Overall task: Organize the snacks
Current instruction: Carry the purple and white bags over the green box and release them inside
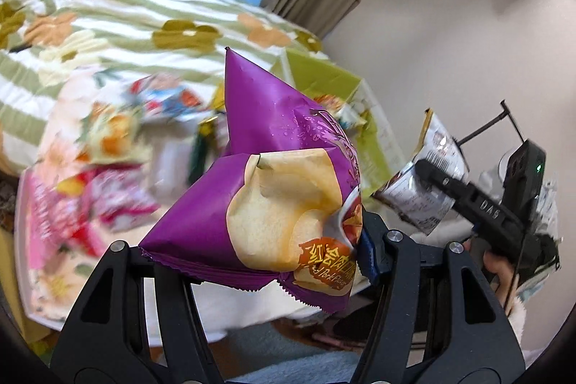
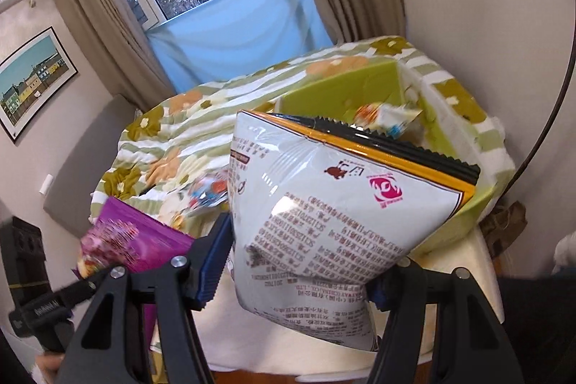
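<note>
My left gripper (image 1: 273,261) is shut on a purple chip bag (image 1: 273,189) and holds it in the air above the bed's near edge. My right gripper (image 2: 298,272) is shut on a white chip bag (image 2: 324,215) with black print, held up in front of a green box (image 2: 342,89). The white bag and the right gripper also show in the left wrist view (image 1: 424,182), to the right. The purple bag shows in the right wrist view (image 2: 136,233), low left. The green box (image 1: 324,78) holds a few small snack packs (image 2: 385,117).
A bed with a green striped floral blanket (image 1: 108,20) fills the background. Several loose snack packs (image 1: 108,186) lie blurred on the bed at left. Curtains (image 2: 108,35), a window and a blue cloth (image 2: 237,38) stand behind. A white wall (image 1: 450,42) is at right.
</note>
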